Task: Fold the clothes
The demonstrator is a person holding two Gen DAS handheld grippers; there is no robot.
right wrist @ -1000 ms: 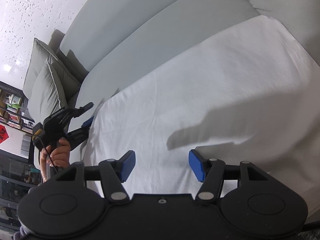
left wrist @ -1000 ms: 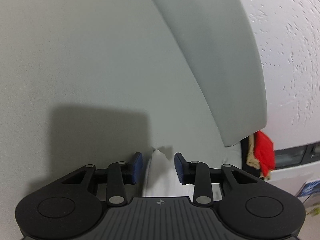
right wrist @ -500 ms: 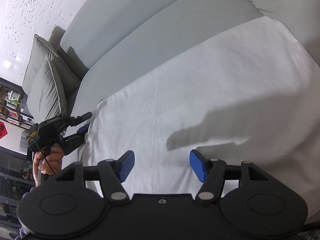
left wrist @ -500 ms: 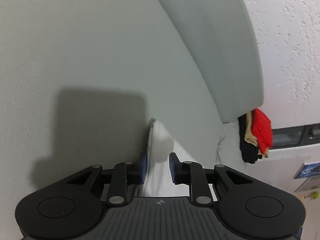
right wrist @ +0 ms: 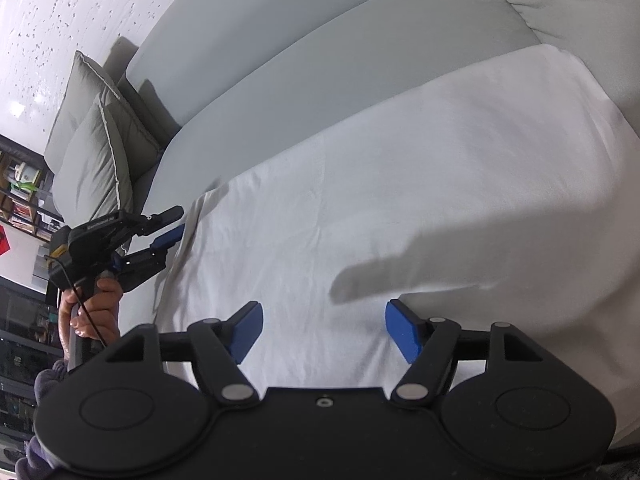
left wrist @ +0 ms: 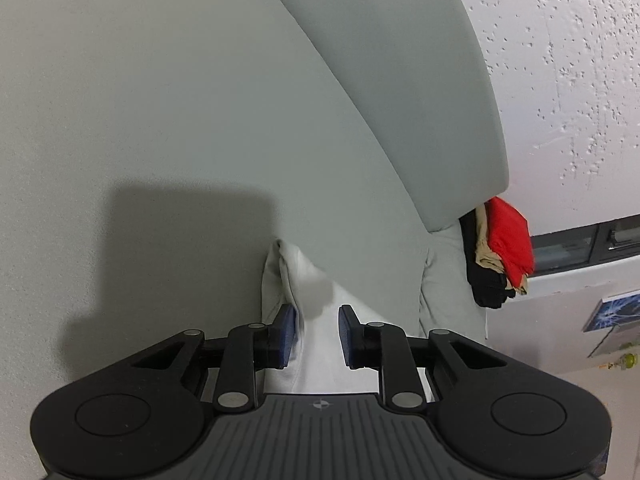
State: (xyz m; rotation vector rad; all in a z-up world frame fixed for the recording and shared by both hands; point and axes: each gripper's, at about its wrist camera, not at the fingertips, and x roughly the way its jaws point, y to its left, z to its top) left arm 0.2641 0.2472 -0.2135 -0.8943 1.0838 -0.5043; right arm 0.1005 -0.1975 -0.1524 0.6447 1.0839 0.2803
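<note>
A white cloth lies spread flat over the grey sofa seat. My right gripper hovers over the cloth's near edge. Its jaws are opening, and the blue pads stand wide apart with cloth below them, pressing on nothing. My left gripper is at the cloth's left corner, held by a person's hand. In the left wrist view that gripper is narrow, shut on the bunched corner of the white cloth, which pokes up past the pads.
Two grey cushions lean at the sofa's left end, with a dark bookshelf behind them. In the left wrist view the backrest rises on the right. A heap of red, tan and black clothes sits behind it by the white wall.
The left jaws narrowed onto the cloth corner, which now sticks up further past the pads. The right jaws spread wider; the right hand stayed in place.
</note>
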